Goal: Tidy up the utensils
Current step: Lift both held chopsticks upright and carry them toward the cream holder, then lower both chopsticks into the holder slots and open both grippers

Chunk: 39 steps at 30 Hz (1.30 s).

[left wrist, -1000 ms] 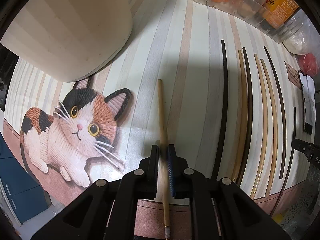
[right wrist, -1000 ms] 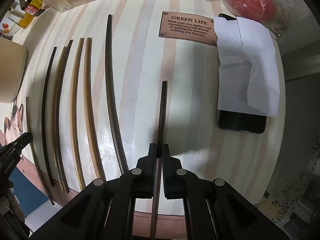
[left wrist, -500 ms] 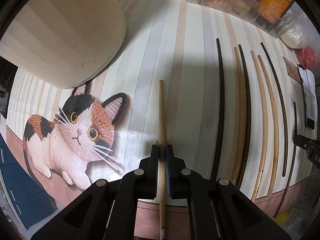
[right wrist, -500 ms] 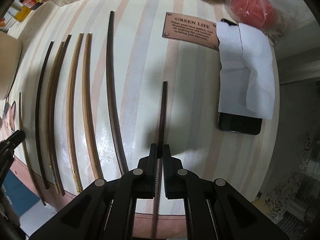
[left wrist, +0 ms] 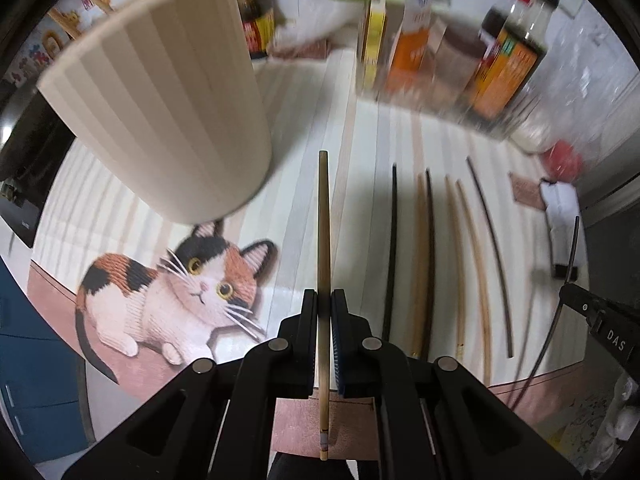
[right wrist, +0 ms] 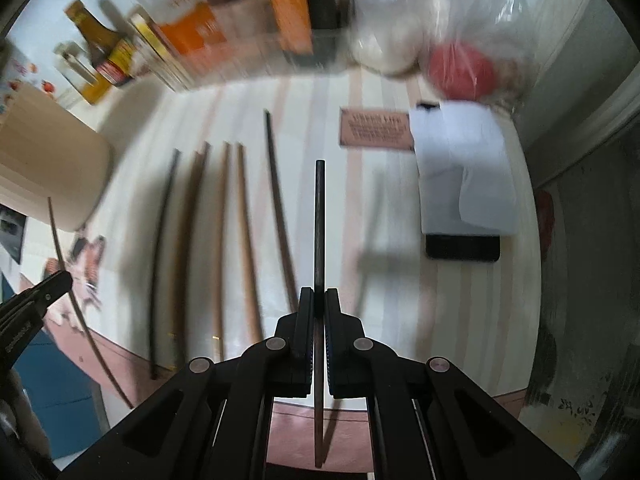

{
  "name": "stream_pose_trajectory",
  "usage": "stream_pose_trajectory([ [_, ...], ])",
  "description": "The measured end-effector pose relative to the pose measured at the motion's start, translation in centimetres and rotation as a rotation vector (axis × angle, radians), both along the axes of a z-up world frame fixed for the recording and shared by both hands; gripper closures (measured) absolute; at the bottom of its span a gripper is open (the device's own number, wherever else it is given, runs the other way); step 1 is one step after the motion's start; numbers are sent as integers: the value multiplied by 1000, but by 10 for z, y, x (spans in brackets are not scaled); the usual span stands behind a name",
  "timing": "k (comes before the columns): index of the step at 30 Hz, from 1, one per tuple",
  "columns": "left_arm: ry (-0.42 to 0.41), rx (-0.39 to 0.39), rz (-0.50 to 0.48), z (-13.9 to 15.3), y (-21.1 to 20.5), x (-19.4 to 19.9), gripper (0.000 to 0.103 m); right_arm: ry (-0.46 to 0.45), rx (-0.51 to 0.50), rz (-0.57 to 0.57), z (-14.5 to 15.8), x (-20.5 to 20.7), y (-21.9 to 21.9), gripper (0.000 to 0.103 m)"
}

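We held a light wooden chopstick (left wrist: 323, 240) clamped in our left gripper (left wrist: 324, 304), its pads pressed on either side of the shaft, the tip running straight ahead of the fingers and the butt end passing back under the jaws. It hung clear of the mat, its shadow lying just to its right. Our right gripper (right wrist: 319, 300) was likewise clenched on a dark chopstick (right wrist: 319, 216), which pointed forward from the fingers and also stood off the surface.

Between the two grippers, to the right of our left one and to the left of our right one, the remaining chopsticks (left wrist: 424, 256) lay side by side on the striped mat (left wrist: 360, 208), dark and pale ones mixed, all roughly parallel. Ahead and to the left of our left gripper stood the cream ribbed holder (left wrist: 168, 92), with a cat picture (left wrist: 180, 292) on the mat below it. Farther ahead, blurred bottles and jars (left wrist: 452, 44) lined the back. To the right of our right gripper lay a white paper (right wrist: 464, 168) on a black phone (right wrist: 462, 247).
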<state>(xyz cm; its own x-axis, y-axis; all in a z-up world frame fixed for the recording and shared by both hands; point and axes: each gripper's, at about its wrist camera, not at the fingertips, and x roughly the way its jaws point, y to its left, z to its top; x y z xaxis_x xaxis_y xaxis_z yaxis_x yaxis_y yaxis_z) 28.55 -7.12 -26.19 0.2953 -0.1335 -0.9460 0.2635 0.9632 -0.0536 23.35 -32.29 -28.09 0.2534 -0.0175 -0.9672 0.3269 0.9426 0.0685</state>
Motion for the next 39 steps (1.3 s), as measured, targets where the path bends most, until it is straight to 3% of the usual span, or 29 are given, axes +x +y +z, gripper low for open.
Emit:
stream_pose_trajectory([
  [6, -95, -53, 26, 43, 10, 3, 99, -176, -1, 40, 52, 6, 10, 99],
  [16, -354, -179, 102, 162, 26, 33, 99, -461, 7, 109, 155, 52, 30, 99],
  [25, -539, -185, 210, 248, 73, 86, 99, -659, 44, 242, 250, 121, 83, 99],
  [31, -534, -172, 305, 250, 119, 135, 99, -698, 87, 333, 274, 173, 142, 99],
  [39, -488, -167, 367, 220, 146, 175, 99, -659, 141, 395, 260, 236, 201, 99],
])
